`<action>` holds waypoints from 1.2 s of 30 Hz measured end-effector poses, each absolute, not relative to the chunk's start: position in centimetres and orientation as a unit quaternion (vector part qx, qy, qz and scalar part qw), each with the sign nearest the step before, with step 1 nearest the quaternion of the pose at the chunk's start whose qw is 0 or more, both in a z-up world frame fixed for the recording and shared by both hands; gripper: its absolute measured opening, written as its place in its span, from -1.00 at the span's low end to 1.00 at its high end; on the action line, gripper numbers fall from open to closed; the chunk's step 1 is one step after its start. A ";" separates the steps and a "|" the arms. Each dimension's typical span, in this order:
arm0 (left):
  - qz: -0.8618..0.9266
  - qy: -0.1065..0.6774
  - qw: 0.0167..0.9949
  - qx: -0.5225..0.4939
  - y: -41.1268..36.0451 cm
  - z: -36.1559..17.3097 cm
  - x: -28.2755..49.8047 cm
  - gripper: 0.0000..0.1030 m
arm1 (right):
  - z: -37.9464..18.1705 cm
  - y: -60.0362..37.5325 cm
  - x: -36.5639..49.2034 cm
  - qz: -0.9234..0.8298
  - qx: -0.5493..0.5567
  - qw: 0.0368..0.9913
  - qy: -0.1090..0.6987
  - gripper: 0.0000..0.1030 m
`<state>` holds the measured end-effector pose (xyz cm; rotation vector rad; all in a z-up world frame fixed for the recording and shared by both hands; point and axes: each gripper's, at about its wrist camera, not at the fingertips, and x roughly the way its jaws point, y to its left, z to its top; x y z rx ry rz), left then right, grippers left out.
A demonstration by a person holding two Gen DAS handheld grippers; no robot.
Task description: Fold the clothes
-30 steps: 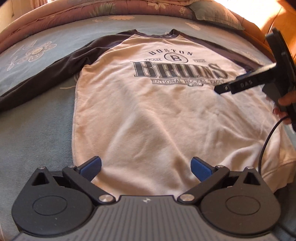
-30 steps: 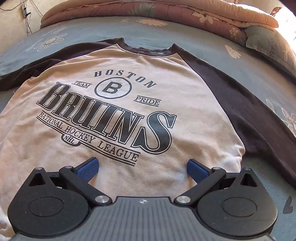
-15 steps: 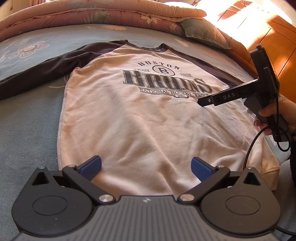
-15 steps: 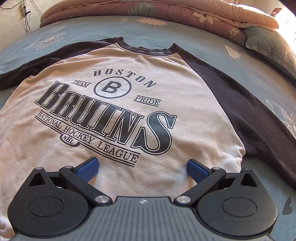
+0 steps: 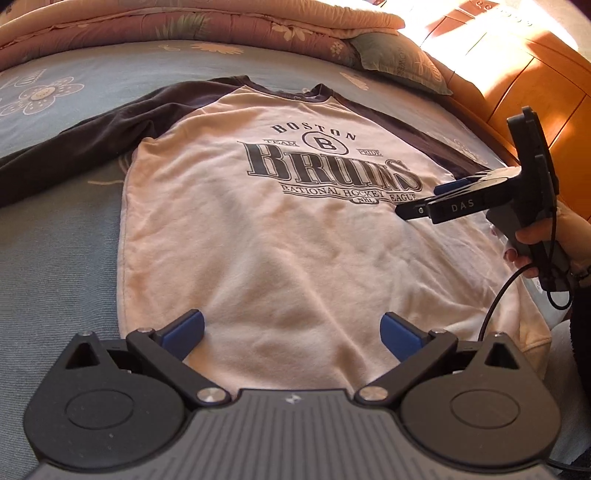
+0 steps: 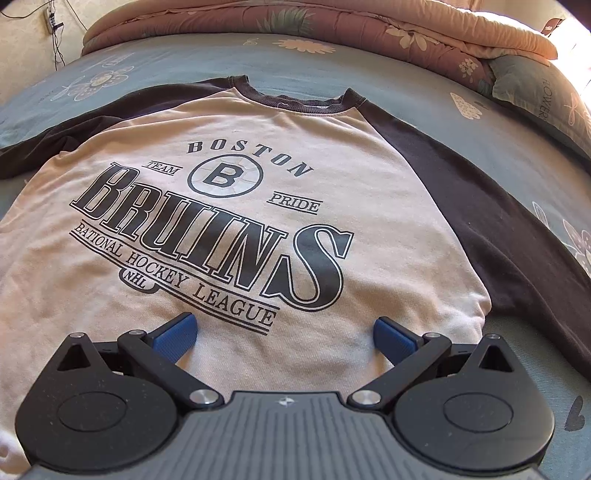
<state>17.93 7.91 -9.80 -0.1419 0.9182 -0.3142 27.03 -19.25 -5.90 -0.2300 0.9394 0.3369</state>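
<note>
A cream sweatshirt (image 5: 280, 236) with dark raglan sleeves is laid flat, print side up, on a blue flowered bedspread (image 5: 55, 258). Ahead of the left gripper (image 5: 291, 328) its lower body is seen, with the hem nearest the fingers and the collar farthest away. The left gripper's blue pads (image 5: 184, 328) are spread wide, and nothing is held between them; cream fabric is seen in the gap, though contact with it cannot be judged.

The right gripper (image 6: 282, 334) is placed over the chest of the sweatshirt (image 6: 229, 295), just short of the "BRUINS" print (image 6: 207, 229). Its pads (image 6: 175, 334) are likewise spread wide, with nothing pinched. To the right of this gripper one dark sleeve (image 6: 498, 236) is stretched out over the bedspread (image 6: 443, 122); to the left, the other sleeve (image 6: 74, 125) is run out toward the frame's edge.

From the left wrist view, the right gripper (image 5: 436, 201) is seen ahead and to the right, carried by a hand (image 5: 535, 240) above the right side of the garment, with a black cable (image 5: 495, 306) hung below it. Beyond the collar, a folded quilt (image 5: 207, 22) and a pillow (image 5: 402, 62) are lain at the far end of the bed. A wooden headboard (image 5: 535, 77) is seen to the far right.
</note>
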 end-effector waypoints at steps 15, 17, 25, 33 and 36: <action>0.006 0.404 0.873 -0.272 27.3 -5.1 21.3 0.79 | -6.1 -19.6 27.3 0.171 -0.105 0.876 0.438 1.00; 0.045 0.378 0.856 -0.350 31.2 -7.0 19.4 0.76 | -6.1 -19.6 27.3 0.169 -0.105 0.878 0.436 1.00; 0.125 0.255 0.785 -0.551 41.2 -13.4 15.4 0.52 | -6.3 -19.6 27.6 0.165 -0.099 0.885 0.425 1.00; 0.148 0.217 0.802 -0.536 43.2 -14.2 18.8 0.49 | -6.4 -19.5 27.6 0.165 -0.097 0.888 0.418 1.00; 0.158 0.201 0.808 -0.530 43.7 -14.2 19.8 0.49 | -6.4 -19.5 27.6 0.165 -0.098 0.888 0.417 1.00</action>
